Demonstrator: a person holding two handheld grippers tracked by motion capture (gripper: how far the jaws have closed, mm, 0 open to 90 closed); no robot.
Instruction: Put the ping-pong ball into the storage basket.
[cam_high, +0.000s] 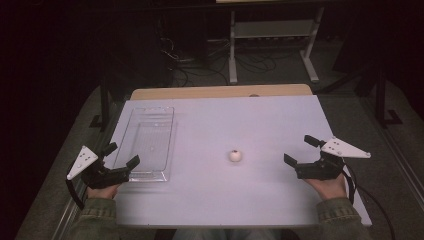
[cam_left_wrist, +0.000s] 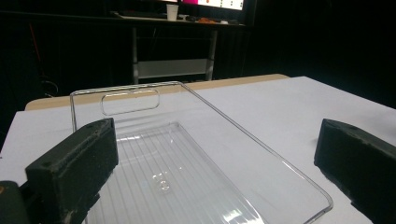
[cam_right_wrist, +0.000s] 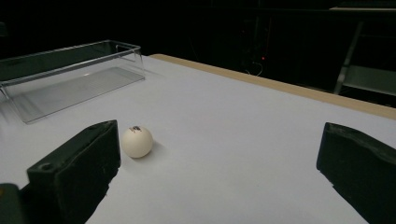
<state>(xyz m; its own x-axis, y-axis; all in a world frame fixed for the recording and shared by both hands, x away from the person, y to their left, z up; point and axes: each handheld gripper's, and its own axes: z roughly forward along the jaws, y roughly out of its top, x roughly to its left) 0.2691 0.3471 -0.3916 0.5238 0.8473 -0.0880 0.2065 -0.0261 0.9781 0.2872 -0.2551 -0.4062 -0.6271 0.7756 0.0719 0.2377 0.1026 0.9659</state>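
White ball (cam_high: 235, 155) sits alone on the pale table top (cam_high: 240, 120), a little right of centre in the high view, with a small dark mark on its top. At about nine o'clock from it, well apart, lies a clear plastic tray (cam_high: 147, 142), empty, its long axis running from six to twelve o'clock. Nothing stands between the ball and either tool. Being round, the ball has no long axis; its dark mark faces up.

Right gripper (cam_high: 301, 151) rests low at about three o'clock from the ball, near it but not touching, jaws spread wide and aimed toward nine o'clock; in the right gripper view the ball (cam_right_wrist: 137, 142) shows just past the left jaw. Left gripper (cam_high: 121, 154) lies at the tray's near left corner, jaws wide apart with nothing held, pointing toward one o'clock; the left gripper view looks along the tray (cam_left_wrist: 187, 154). Both hands hold the tools from below, sleeves at the table's near edge.
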